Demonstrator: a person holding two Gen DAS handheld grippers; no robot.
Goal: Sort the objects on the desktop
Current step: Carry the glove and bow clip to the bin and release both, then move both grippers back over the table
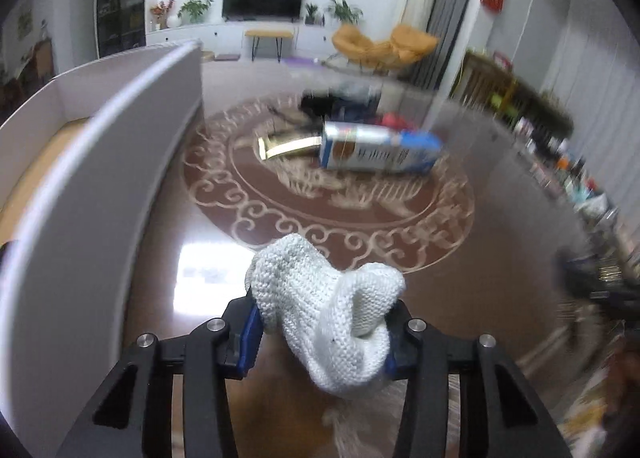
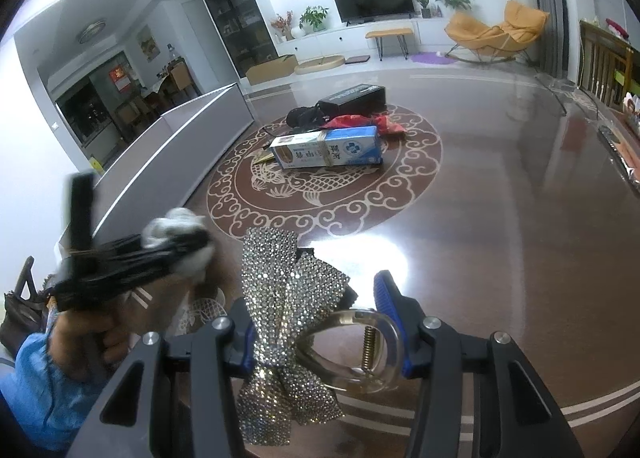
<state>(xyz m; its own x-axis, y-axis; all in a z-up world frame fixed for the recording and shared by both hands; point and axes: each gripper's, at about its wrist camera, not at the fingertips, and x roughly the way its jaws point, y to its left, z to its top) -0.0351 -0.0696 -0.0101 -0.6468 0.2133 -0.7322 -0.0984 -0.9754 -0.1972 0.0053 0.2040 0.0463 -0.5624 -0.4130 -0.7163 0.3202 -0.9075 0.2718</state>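
A white knitted glove (image 1: 332, 314) is bunched between the blue pads of my left gripper (image 1: 320, 334), which is shut on it just above the brown table. In the right wrist view that gripper (image 2: 180, 246) shows blurred at the left with the glove (image 2: 176, 224) in it. My right gripper (image 2: 316, 322) is shut on a hair claw clip (image 2: 292, 298) with a rhinestone bow; its clear claw and spring (image 2: 366, 354) lie between the fingers. A blue and white carton (image 1: 380, 152) (image 2: 328, 150) lies on its side mid-table.
A large white open box (image 1: 120, 146) (image 2: 180, 146) stands along the left. Behind the carton lie a gold packet (image 1: 288, 146), a black box (image 2: 354, 96), a red item (image 2: 360, 122) and a black item (image 2: 304, 116). A person's hand (image 2: 88, 334) holds the left gripper.
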